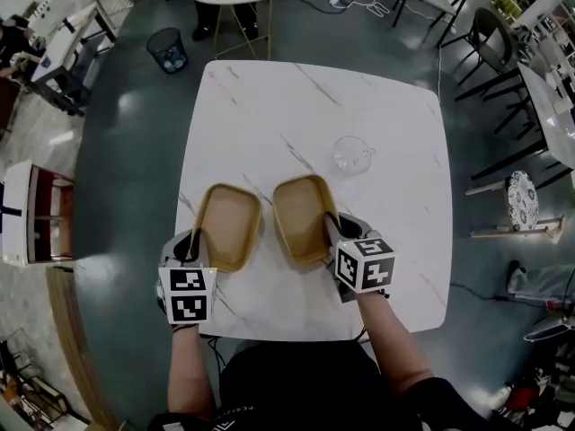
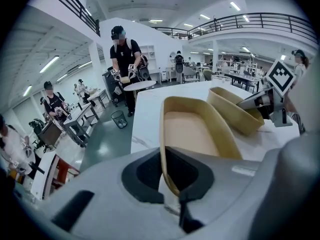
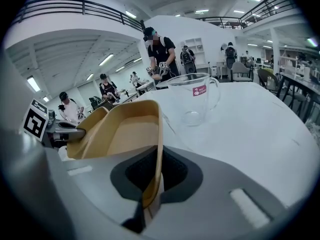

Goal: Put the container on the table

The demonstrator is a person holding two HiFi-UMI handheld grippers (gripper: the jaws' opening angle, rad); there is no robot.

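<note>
Grip, left: the left gripper (image 2: pixel 169 179) has its jaws closed almost fully on the near rim of the left container (image 2: pixel 192 131), pinching the thin wall between them.
Grip, right: the right gripper (image 3: pixel 151 184) pinches the near rim of the right container (image 3: pixel 127 134) in the same way.
Direction from fingers: each tan container runs straight away from its own jaws toward the far side, with its long axis near to far.
Pair: the two containers sit just beside each other with a narrow gap between them in the head view.
Place: both are over the near part of the white table (image 1: pixel 269 106) and tilted. Whether their bottoms touch it I cannot tell.
Neighbour: a glass mug (image 1: pixel 353 153) stands to the far right of the right container, near it but apart.
Judgement: each hand probably only needs to lower its own container, and the right hand should avoid pushing toward the mug.
</note>
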